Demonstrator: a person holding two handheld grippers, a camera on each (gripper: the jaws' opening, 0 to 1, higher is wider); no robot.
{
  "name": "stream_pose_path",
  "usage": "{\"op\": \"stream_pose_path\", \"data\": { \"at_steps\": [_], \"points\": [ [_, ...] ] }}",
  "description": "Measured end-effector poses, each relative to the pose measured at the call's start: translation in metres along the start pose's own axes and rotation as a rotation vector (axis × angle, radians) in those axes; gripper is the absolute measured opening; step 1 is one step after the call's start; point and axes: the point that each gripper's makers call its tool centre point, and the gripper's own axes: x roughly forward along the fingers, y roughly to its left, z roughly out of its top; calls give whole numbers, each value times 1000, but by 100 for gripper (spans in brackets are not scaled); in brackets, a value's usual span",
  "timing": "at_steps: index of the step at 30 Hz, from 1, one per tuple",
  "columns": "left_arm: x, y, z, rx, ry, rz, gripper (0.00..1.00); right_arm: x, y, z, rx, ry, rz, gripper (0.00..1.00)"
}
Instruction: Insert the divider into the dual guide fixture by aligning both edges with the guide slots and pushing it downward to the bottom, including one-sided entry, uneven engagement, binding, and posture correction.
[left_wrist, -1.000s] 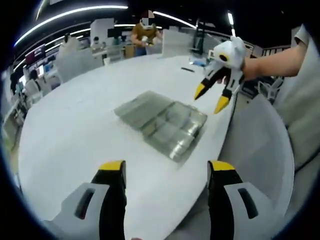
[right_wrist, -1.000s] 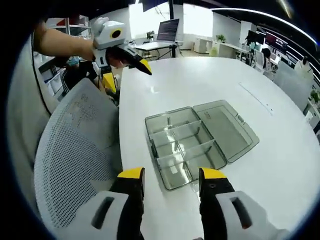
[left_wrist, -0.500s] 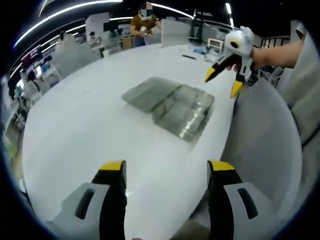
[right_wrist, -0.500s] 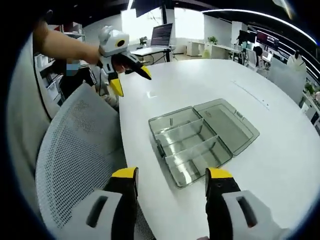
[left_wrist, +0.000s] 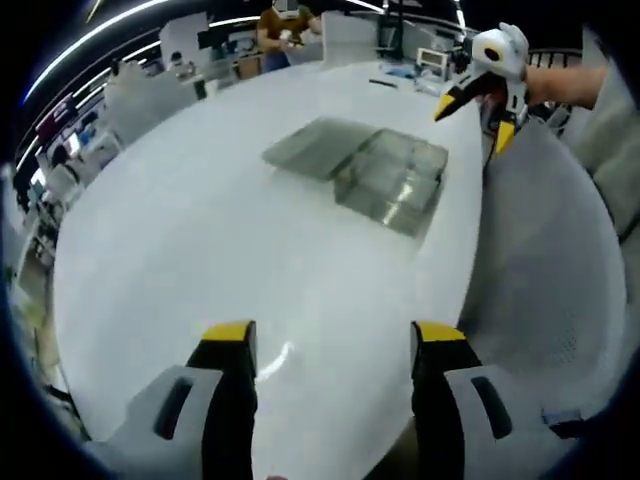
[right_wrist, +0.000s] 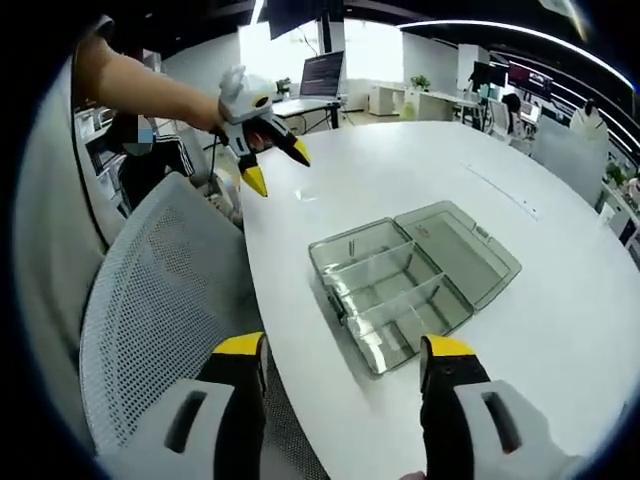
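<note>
A large white tabletop (right_wrist: 520, 330) carries the work. A white mesh chair (right_wrist: 150, 320) stands against its near edge. The clear dual guide fixture (right_wrist: 400, 290), a compartment box with its lid laid open flat beside it, lies near that same edge, with clear partitions standing inside; I cannot tell which of them is the divider. The left gripper (right_wrist: 272, 166) hovers over the edge beside the chair, jaws spread and empty. The right gripper (left_wrist: 476, 112) hangs likewise above the edge, parted, holding nothing.
</note>
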Motion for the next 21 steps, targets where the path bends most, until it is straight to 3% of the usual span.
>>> {"op": "stream_pose_path", "data": {
  "at_steps": [17,21],
  "points": [
    [13,28,-23,113,90,-36,51,-6,3,4,-11,12,-10,59],
    [15,31,-22,165,105,-60,49,-8,4,3,-13,15,-14,59]
  ]
}}
